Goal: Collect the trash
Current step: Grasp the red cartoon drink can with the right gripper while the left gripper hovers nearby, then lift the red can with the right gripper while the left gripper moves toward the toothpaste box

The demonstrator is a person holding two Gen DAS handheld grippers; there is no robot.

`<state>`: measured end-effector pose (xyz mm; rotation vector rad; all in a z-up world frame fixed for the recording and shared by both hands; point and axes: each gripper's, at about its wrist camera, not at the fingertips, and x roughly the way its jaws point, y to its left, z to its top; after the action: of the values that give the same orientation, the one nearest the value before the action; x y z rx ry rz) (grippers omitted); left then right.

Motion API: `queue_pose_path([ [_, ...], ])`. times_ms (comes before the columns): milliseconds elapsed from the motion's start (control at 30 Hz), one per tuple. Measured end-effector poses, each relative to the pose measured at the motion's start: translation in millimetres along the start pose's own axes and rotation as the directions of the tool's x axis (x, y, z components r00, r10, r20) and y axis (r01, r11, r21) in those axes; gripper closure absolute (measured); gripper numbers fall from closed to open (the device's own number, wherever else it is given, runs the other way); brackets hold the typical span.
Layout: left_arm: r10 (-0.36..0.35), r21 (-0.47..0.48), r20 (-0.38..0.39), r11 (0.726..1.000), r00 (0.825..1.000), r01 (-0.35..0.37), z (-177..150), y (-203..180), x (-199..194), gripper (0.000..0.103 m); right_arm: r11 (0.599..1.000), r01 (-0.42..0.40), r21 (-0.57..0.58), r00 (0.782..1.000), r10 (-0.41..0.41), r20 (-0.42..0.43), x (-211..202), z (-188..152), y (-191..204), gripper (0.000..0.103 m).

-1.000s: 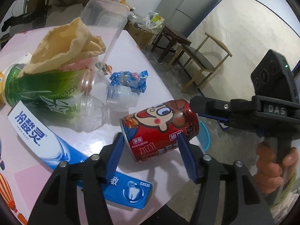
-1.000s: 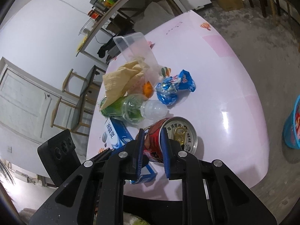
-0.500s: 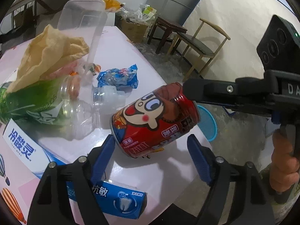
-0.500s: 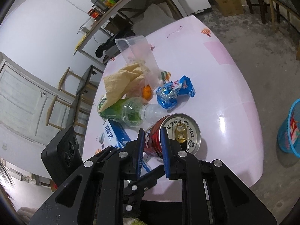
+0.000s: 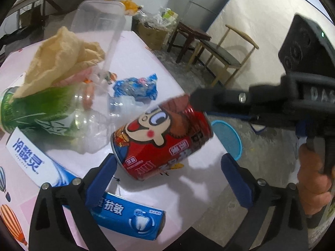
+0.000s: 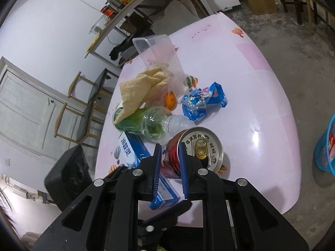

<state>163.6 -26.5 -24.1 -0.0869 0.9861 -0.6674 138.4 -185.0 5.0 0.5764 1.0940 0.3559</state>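
your left gripper (image 5: 167, 175) has let the can (image 5: 161, 140) go: a second ago its jaws bracketed it close, now they stand wide open with the can clear between them and the left pad just beside its base. your right gripper (image 6: 170, 168) has taken over, jaws closed on the can's rim end, and the can has come up off the table (image 6: 261, 108), tilted, base toward the left camera. so the handover looks done and one piece of trash is in hand; judging by that, the blue bin (image 5: 227, 138) on the floor past the table edge is the likely drop. the can is red with a cartoon face, pull tab intact on a silver lid (image 6: 200, 147), no dents visible. grip sits near the rim only, so it could pivot. bottle (image 5: 41, 113), blue wrapper (image 5: 136, 86), toothpaste box (image 5: 125, 213) and paper (image 5: 60, 60) remain on the table.
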Motion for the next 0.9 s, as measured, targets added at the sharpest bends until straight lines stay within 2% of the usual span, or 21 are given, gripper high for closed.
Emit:
queue_pose_path([
  [133,-0.022,-0.038,0.005,0.999,1.0,0.022,1,6,-1,0.006,1.0,-0.003,-0.011,1.0,0.003,0.004,-3,-1,5,0.086],
  [267,-0.073,-0.038,-0.031,0.997,0.997,0.072,0,1,8,0.006,1.0,-0.003,-0.031,1.0,0.003,0.015,-8,0,13,0.086],
  [367,-0.051,-0.008,-0.051,0.999,0.997,0.051,-3,-9,14,0.006,1.0,0.015,-0.027,1.0,-0.015,0.017,-8,0,10,0.086],
  [600,-0.043,-0.009,-0.057,0.999,0.997,0.043,-1,-13,18,0.006,0.999,-0.038,0.005,0.999,0.038,0.01,-8,3,8,0.086],
  [667,-0.065,-0.014,-0.06,0.998,0.996,0.064,0,-13,18,0.006,0.998,-0.062,0.012,0.998,0.062,0.018,-11,4,9,0.086],
  [833,-0.146,-0.028,-0.084,0.989,0.986,0.144,1,-17,17,0.006,0.998,-0.062,0.005,0.997,0.061,0.036,-16,8,8,0.086],
  [900,-0.186,-0.025,-0.091,0.983,0.978,0.184,1,-19,16,0.006,0.997,-0.07,0.019,0.997,0.07,0.019,-12,7,3,0.086],
])
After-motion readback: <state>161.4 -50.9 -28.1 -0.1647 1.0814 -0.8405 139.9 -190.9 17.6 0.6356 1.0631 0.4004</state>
